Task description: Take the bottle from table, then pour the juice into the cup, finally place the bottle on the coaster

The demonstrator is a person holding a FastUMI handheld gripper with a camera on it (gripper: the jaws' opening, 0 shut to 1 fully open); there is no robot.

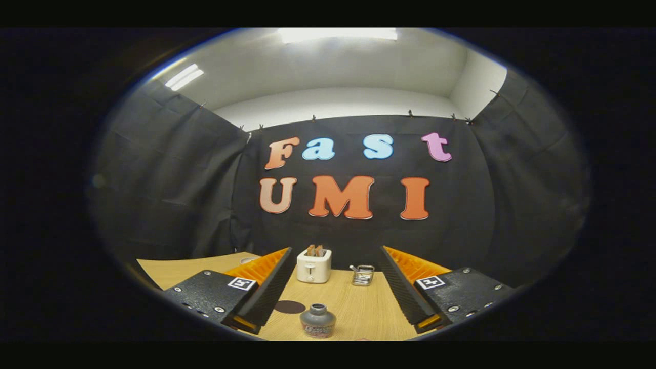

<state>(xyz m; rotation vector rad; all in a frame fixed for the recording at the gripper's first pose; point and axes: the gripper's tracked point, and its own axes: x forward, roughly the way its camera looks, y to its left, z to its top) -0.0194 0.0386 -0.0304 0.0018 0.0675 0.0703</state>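
Observation:
A small grey bottle (318, 321) with a dark cap and a patterned label band stands upright on the wooden table (353, 300), low between my two fingers and near the table's front. A dark round coaster (289, 307) lies flat just left of the bottle, close to my left finger (269, 277). My gripper (337, 251) is open and held above the table, with a wide gap and nothing between the fingers. The bottle stands apart from both fingers.
A white toaster (313, 265) with bread slices in it stands at the far side of the table beyond the fingers. To its right sits a small glass container (363, 275) with something metal in it. Black cloth walls close the booth behind and at both sides.

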